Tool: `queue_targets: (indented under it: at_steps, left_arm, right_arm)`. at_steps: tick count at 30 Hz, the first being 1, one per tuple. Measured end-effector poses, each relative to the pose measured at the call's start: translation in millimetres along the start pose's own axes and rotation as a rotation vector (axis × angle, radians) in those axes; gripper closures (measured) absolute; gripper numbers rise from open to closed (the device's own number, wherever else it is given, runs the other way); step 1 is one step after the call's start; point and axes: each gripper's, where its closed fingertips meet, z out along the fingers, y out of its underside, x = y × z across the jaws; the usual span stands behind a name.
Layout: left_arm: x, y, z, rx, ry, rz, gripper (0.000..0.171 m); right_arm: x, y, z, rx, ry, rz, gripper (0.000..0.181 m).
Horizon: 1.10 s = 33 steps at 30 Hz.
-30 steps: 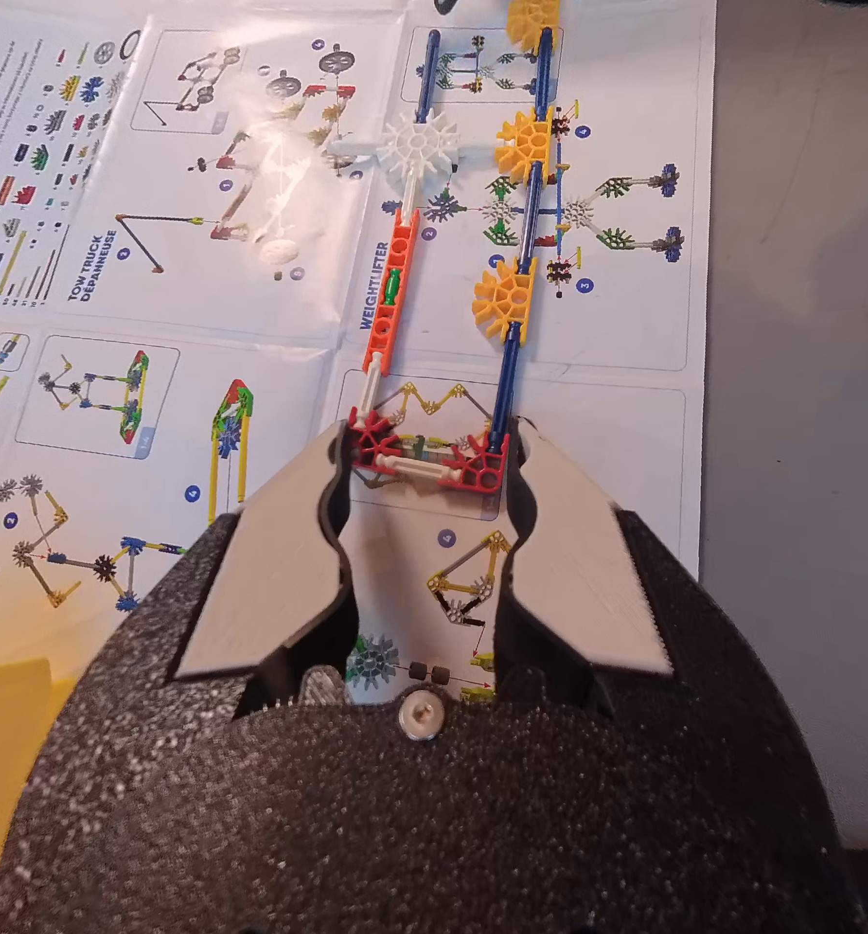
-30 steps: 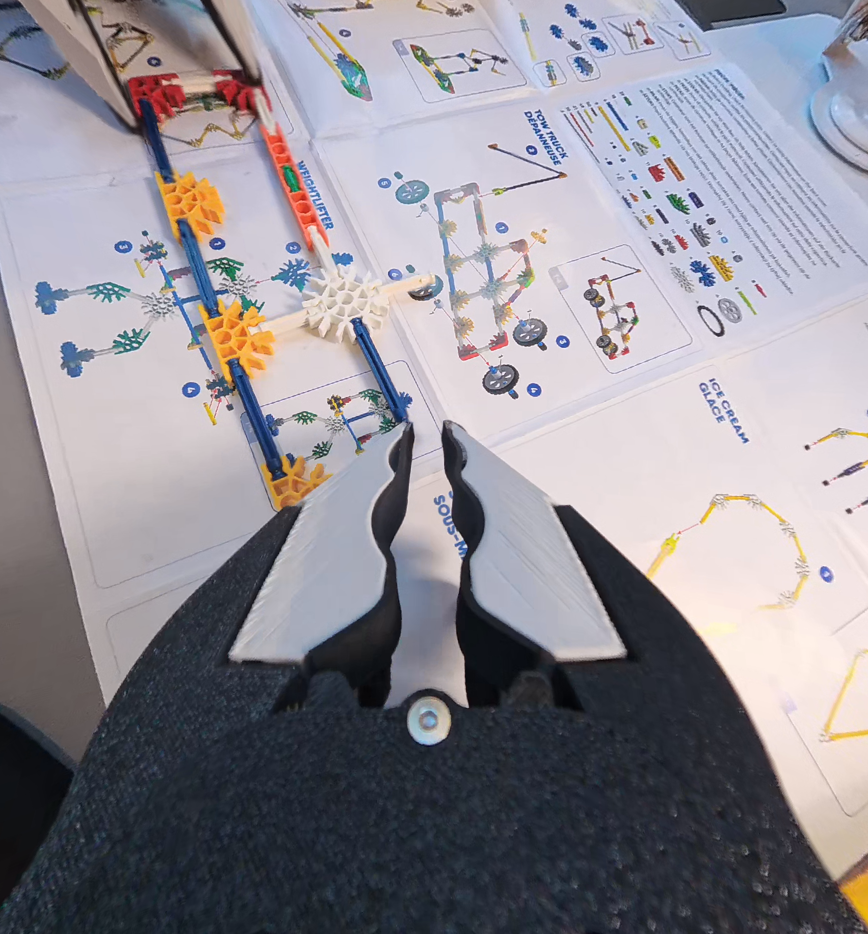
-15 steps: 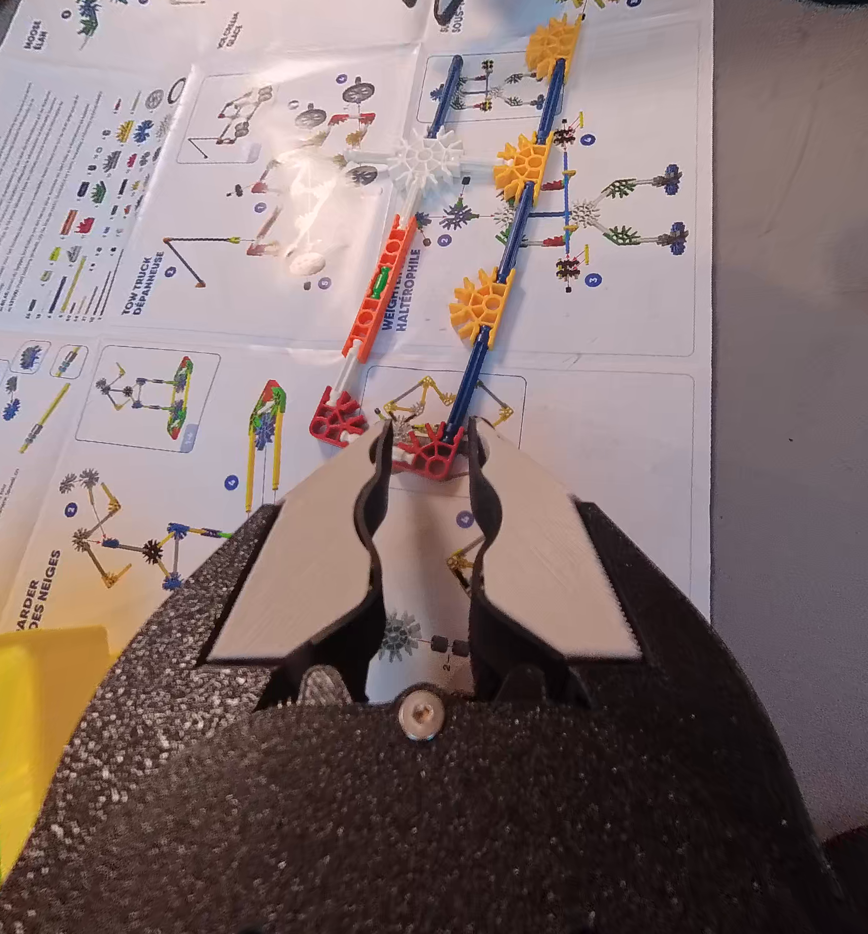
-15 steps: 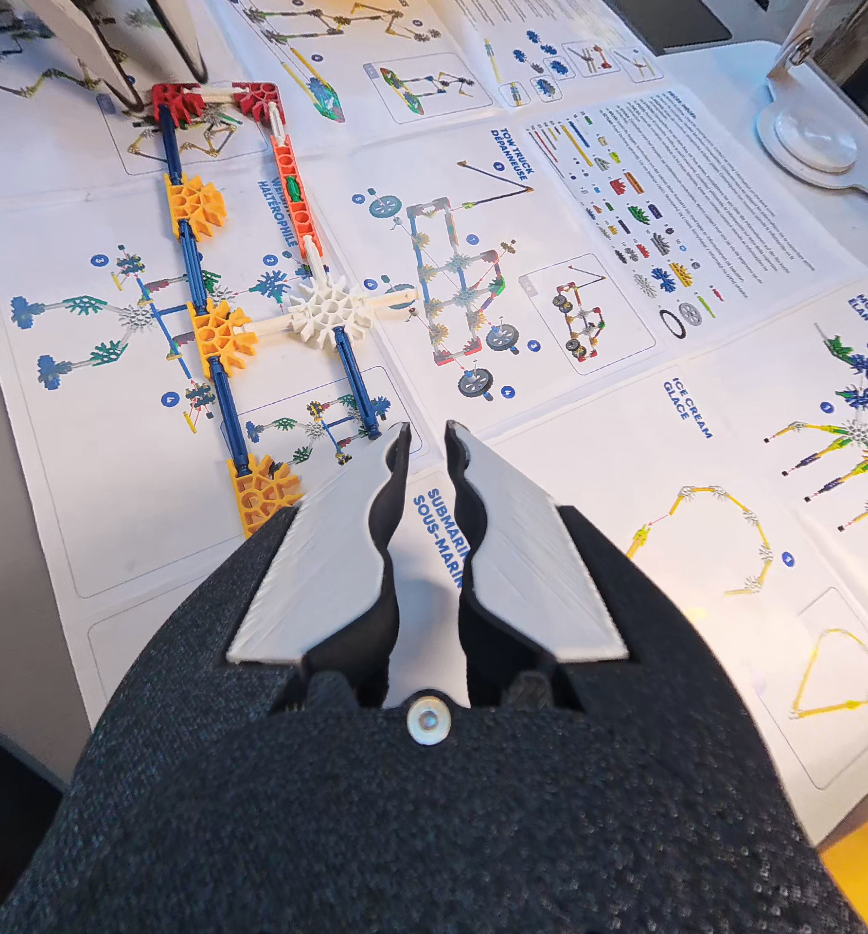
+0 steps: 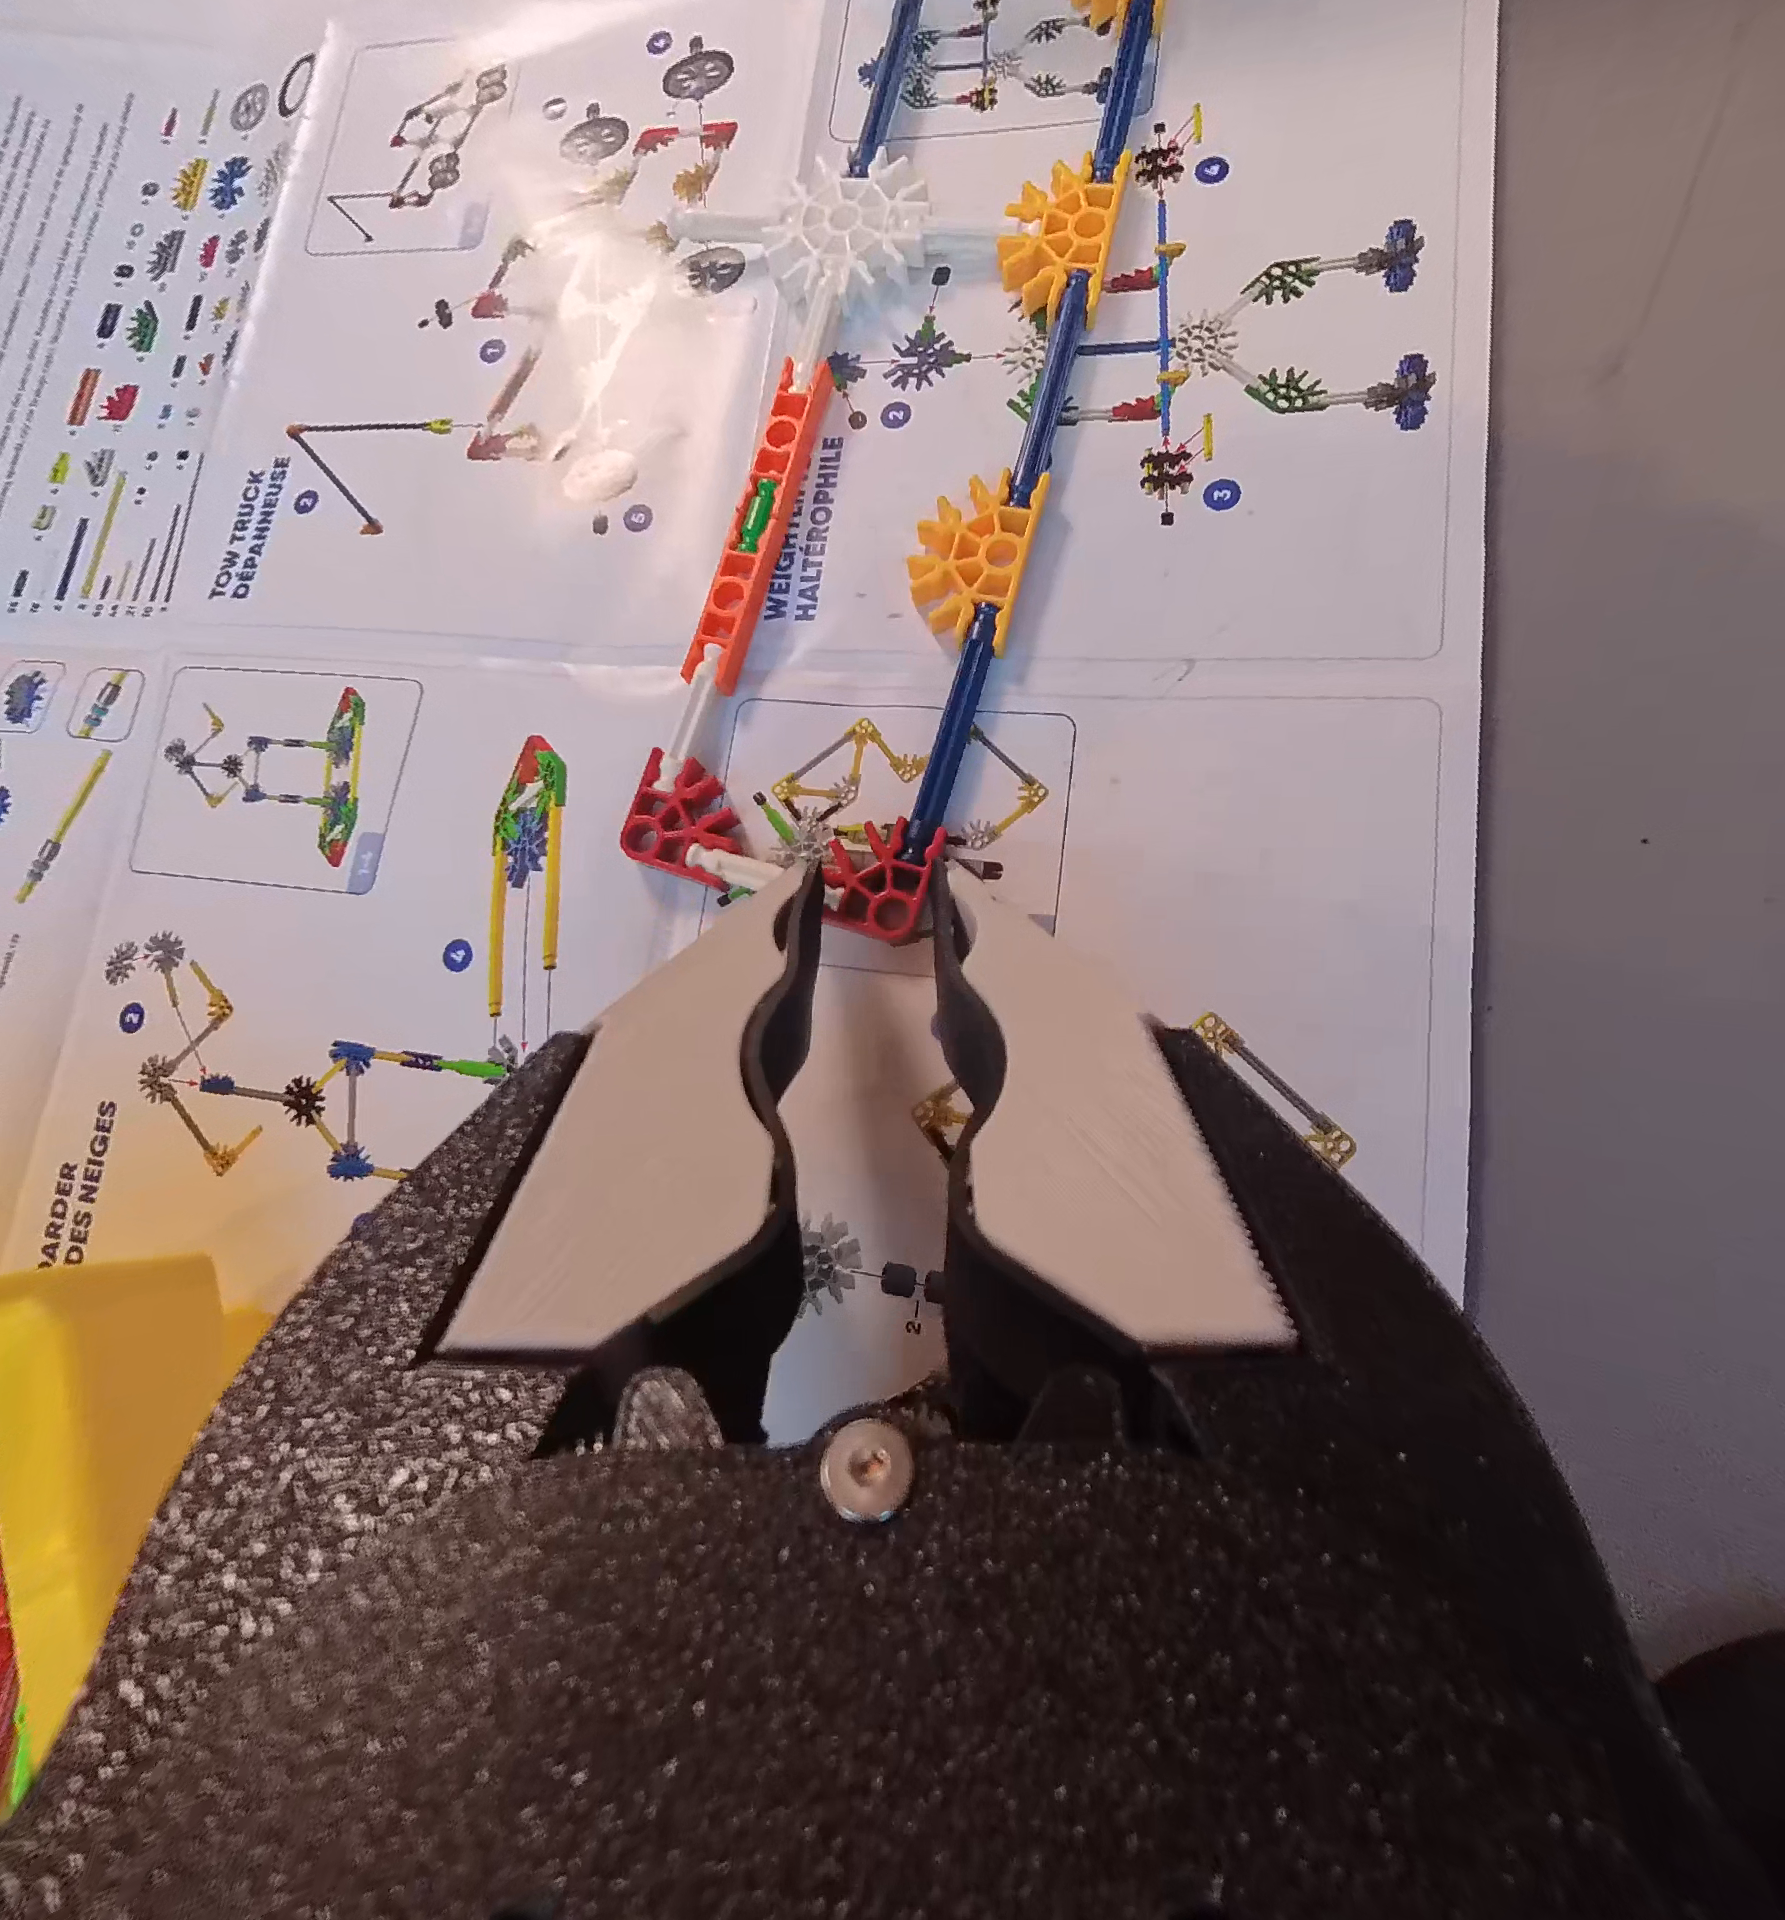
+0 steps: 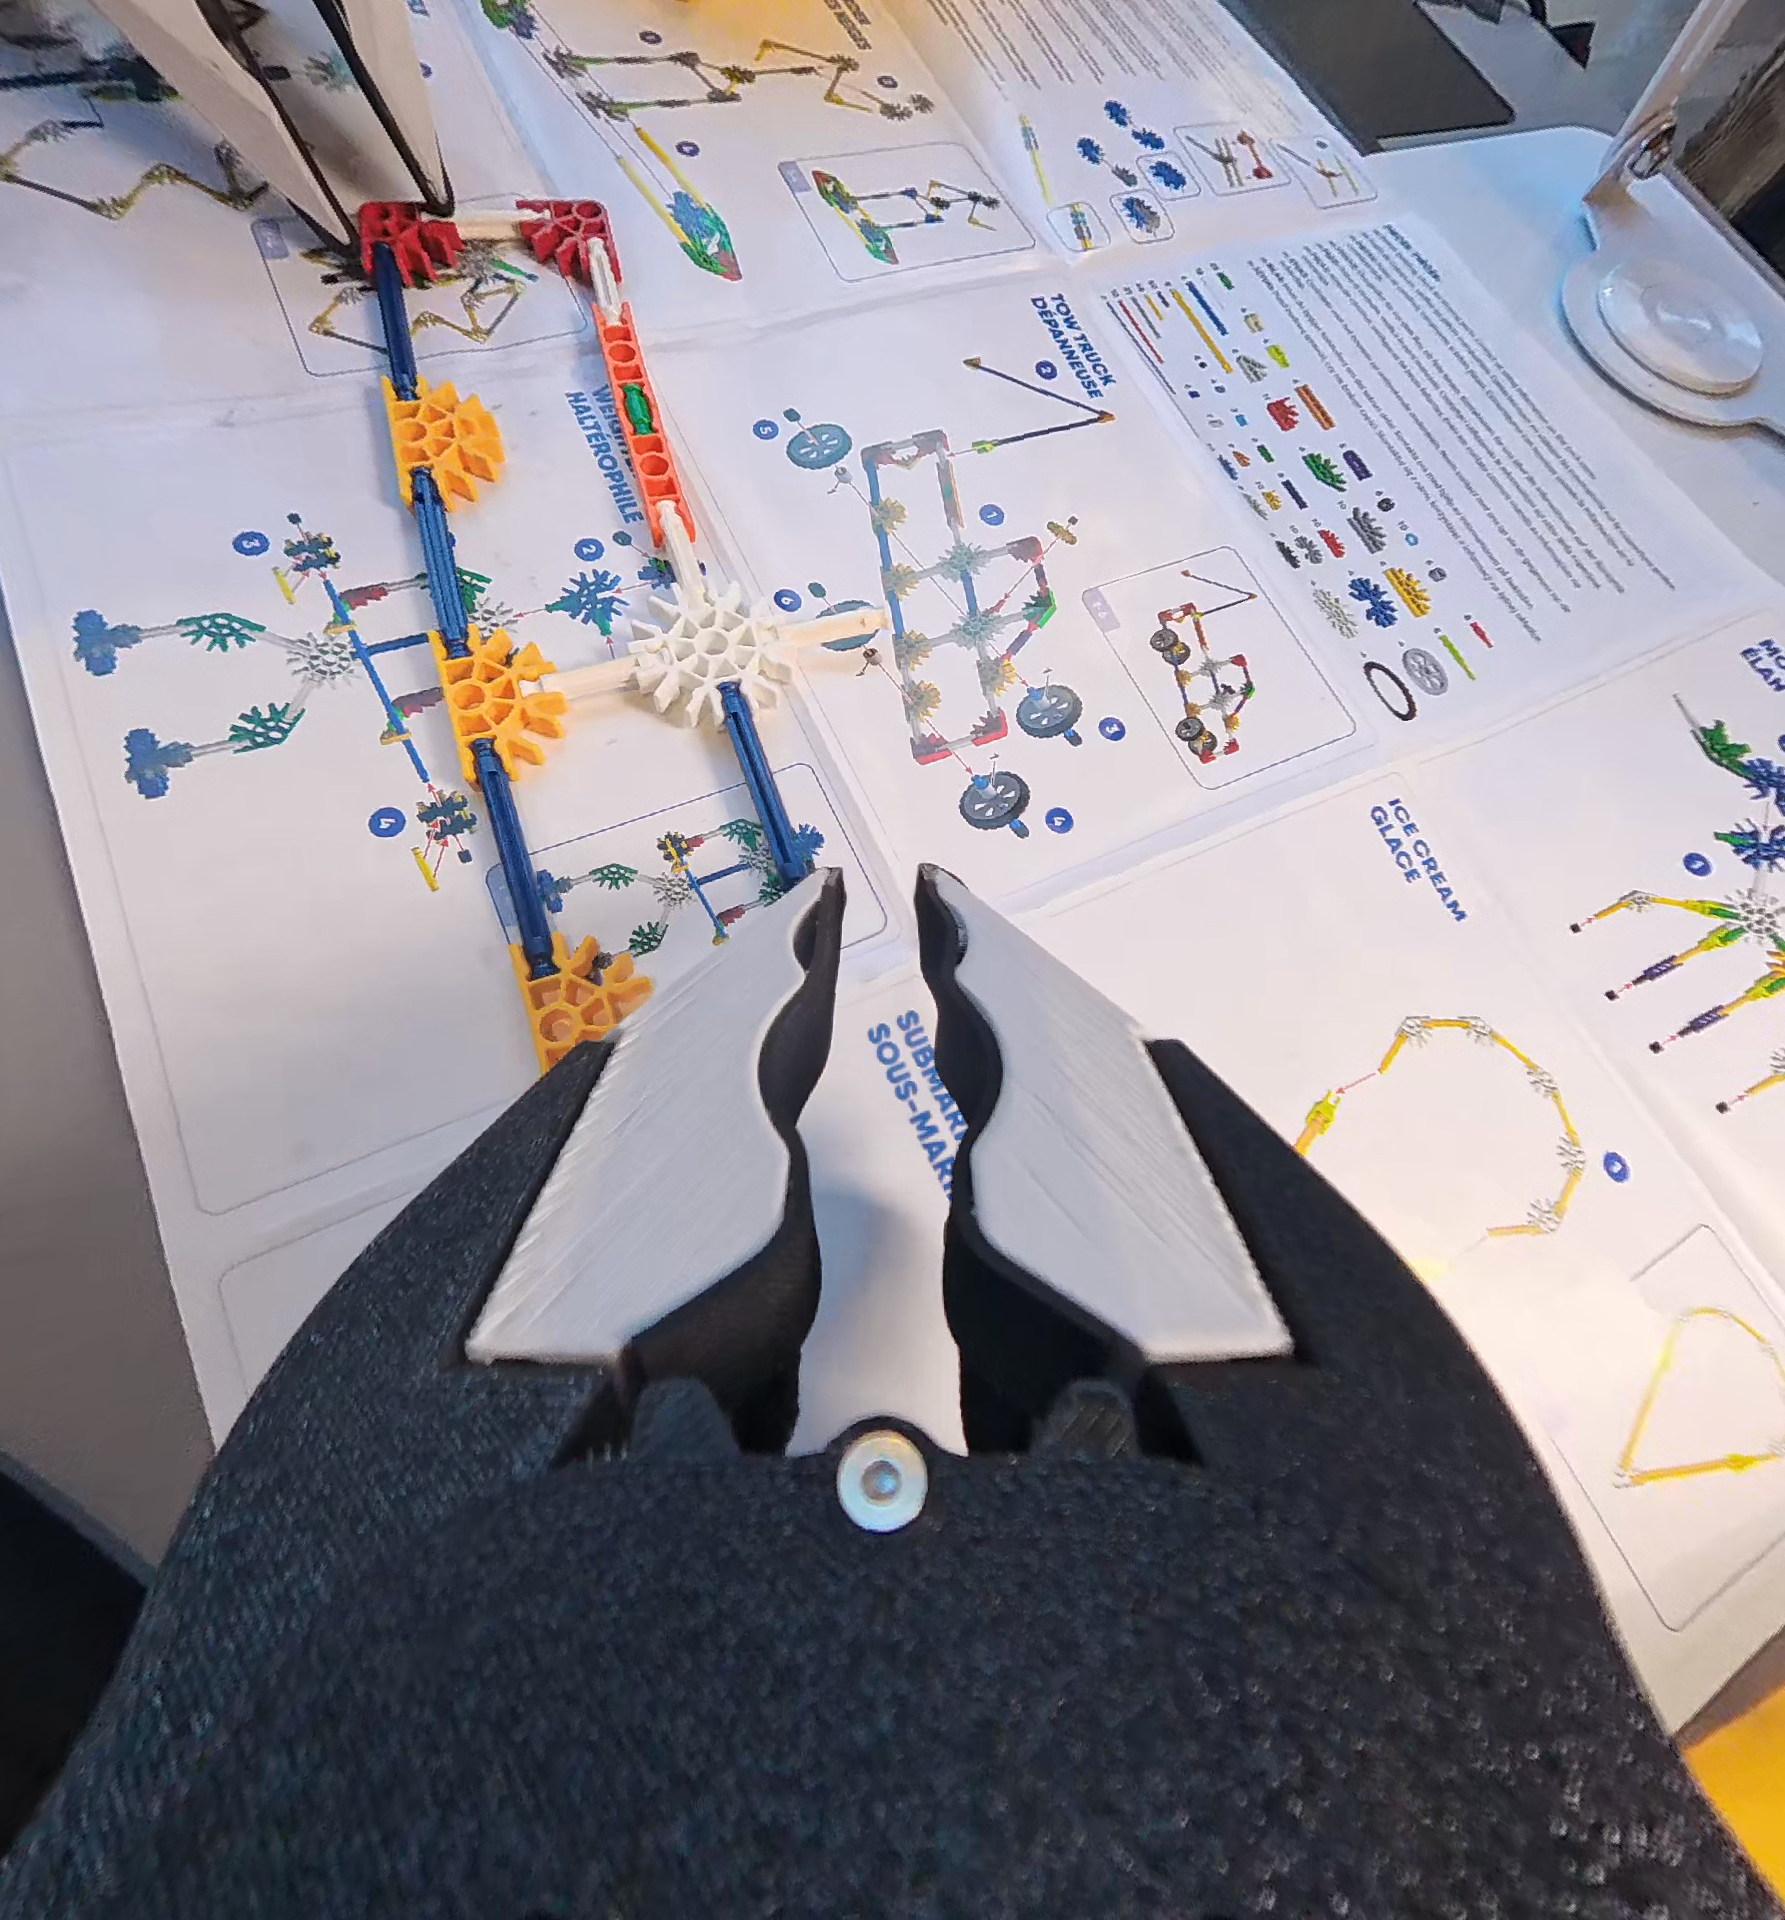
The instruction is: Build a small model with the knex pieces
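A flat frame of toy rods and connectors lies on a printed instruction sheet (image 5: 1231, 935). It has blue rods (image 5: 1033, 416), yellow-orange connectors (image 5: 976, 556), a white snowflake connector (image 5: 846, 223), an orange bar (image 5: 763, 520) and two red corner connectors. My left gripper (image 5: 875, 891) is shut on the right-hand red connector (image 5: 883, 883); the other red connector (image 5: 675, 816) lies just to its left. In the right wrist view the left gripper (image 6: 389, 208) pinches that red connector (image 6: 405, 244). My right gripper (image 6: 880, 881) is empty, its jaws a narrow gap apart, beside a blue rod's free end (image 6: 784, 842).
A yellow box (image 5: 67, 1403) with coloured parts stands at my lower left. Bare grey table (image 5: 1677, 727) runs along the sheet's right edge. A white round stand base (image 6: 1677, 343) sits at the far right of the right wrist view. About 25 centimeters separates my left fingertips from my right. The right gripper is farther from the orange bar (image 5: 763, 520), some 15 centimeters, than the left, some 8 centimeters.
My left gripper narrowed from spanning both red connectors to pinching only the right-hand one. The frame's red end now sits skewed. My right gripper stays narrowly open near the blue rod's end.
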Motion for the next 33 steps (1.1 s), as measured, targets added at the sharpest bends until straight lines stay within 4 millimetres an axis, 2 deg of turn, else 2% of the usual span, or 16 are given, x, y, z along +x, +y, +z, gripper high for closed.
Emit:
queue_targets:
  at_steps: [9,16,24,33]
  left_arm:
    - [3.2,0.0,-1.9,-0.017,0.005,0.023,0.154]
    - [-5.0,-3.5,-13.0,0.03,-0.018,0.0,0.139]
    - [-15.4,5.7,-6.3,0.018,-0.049,-0.044,0.115]
    - [-15.6,4.2,-1.9,0.037,-0.042,-0.062,0.109]
  right_arm:
    - [-0.5,1.3,1.0,-0.004,-0.002,0.002,0.168]
    - [-3.6,1.1,1.2,-0.005,-0.016,-0.004,0.168]
    - [-5.7,3.5,2.1,-0.012,-0.028,-0.008,0.168]
    - [-8.4,5.5,3.6,-0.021,-0.041,-0.013,0.168]
